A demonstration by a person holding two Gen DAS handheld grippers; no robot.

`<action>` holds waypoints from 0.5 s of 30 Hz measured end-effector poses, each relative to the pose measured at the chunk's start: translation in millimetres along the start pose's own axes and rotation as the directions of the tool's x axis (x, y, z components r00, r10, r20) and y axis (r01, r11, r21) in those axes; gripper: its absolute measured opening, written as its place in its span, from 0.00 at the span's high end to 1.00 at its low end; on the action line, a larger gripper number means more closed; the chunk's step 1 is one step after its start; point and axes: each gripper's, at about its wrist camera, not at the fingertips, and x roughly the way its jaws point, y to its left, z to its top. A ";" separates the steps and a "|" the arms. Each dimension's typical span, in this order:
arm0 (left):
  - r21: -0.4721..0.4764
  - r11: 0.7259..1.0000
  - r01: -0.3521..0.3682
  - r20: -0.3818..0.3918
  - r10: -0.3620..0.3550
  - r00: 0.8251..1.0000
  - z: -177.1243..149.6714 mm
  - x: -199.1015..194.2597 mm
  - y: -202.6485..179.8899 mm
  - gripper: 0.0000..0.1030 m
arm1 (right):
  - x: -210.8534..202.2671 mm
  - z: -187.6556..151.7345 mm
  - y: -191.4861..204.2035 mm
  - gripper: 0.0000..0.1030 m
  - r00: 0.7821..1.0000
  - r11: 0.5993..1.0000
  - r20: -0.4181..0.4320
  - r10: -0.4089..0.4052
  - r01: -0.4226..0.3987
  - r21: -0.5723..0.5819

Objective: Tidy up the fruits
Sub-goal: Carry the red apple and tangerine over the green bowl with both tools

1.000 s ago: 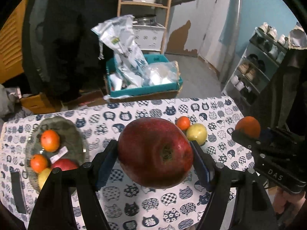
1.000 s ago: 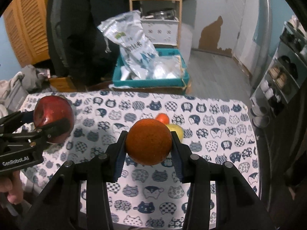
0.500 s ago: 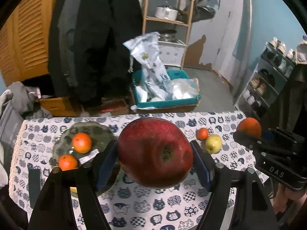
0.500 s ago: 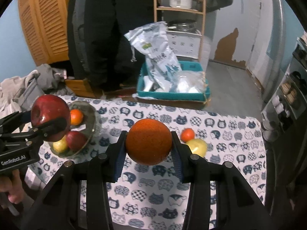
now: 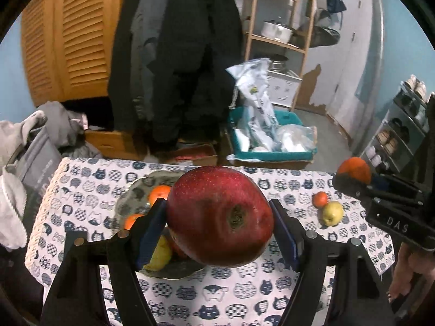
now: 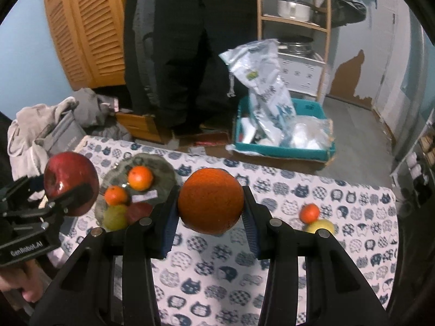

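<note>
My left gripper [image 5: 218, 217] is shut on a big red apple [image 5: 220, 216], held above the cat-print table. That apple [image 6: 71, 183] also shows at the left of the right wrist view. My right gripper [image 6: 210, 203] is shut on an orange [image 6: 210, 201], which appears again as the orange [image 5: 353, 169] at the right of the left wrist view. A grey plate [image 6: 160, 169] on the table's left holds two tangerines [image 6: 140, 178], a green-yellow fruit [image 6: 115, 217] and a red fruit [image 6: 140, 210]. A small tangerine [image 6: 310, 213] and a yellow apple [image 6: 320, 225] lie together on the right.
Past the table's far edge stand a teal box [image 6: 285, 135] with plastic bags, a dark hanging coat [image 6: 190, 40], a wooden shelf with a pot [image 6: 293, 9] and a pile of grey clothes [image 6: 49, 130]. A shoe rack [image 5: 402, 125] stands at the right.
Both grippers have moved left and a little up with their fruits. The plate now lies just behind the red apple in the left wrist view, and the loose fruits have slid right.
</note>
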 end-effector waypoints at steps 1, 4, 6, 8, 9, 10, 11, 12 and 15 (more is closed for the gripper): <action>-0.005 1.000 -0.009 -0.001 0.009 1.000 -0.4 -0.1 5.5 0.26 | 2.2 1.7 2.8 0.59 1.000 1.000 0.000 0.004 -0.004 -0.003; -0.018 0.999 -0.031 -0.001 0.031 1.000 -1.0 -0.9 21.5 0.26 | 10.6 9.3 17.5 0.59 1.000 1.000 0.001 0.022 -0.022 -0.015; -0.021 0.999 -0.049 -0.002 0.049 0.999 -1.8 0.0 29.5 0.26 | 17.7 12.9 27.7 0.59 0.999 0.999 -0.005 0.031 -0.032 -0.027; -0.030 0.997 -0.071 -0.004 0.071 0.997 -2.3 2.2 41.1 0.26 | 25.7 16.4 38.2 0.59 0.999 0.998 -0.013 0.041 -0.042 -0.040; -0.037 0.996 -0.081 -0.008 0.081 0.997 -3.1 3.3 46.6 0.26 | 29.7 18.1 42.5 0.59 0.999 0.998 -0.018 0.048 -0.048 -0.045; -0.048 0.995 -0.087 -0.013 0.086 0.996 -3.7 4.8 52.4 0.26 | 32.2 19.0 45.6 0.59 0.998 0.997 -0.021 0.052 -0.053 -0.047; -0.057 0.994 -0.089 -0.017 0.088 0.996 -4.8 6.2 57.8 0.26 | 38.0 20.9 51.6 0.59 0.998 0.997 -0.027 0.059 -0.060 -0.053; -0.066 0.994 -0.092 -0.022 0.091 0.996 -5.4 8.3 63.2 0.26 | 42.7 22.1 56.3 0.59 0.997 0.996 -0.032 0.066 -0.068 -0.057; -0.083 0.991 -0.106 -0.039 0.103 0.994 -8.6 15.5 77.5 0.26 | 57.6 24.5 69.8 0.59 0.995 0.994 -0.053 0.083 -0.087 -0.068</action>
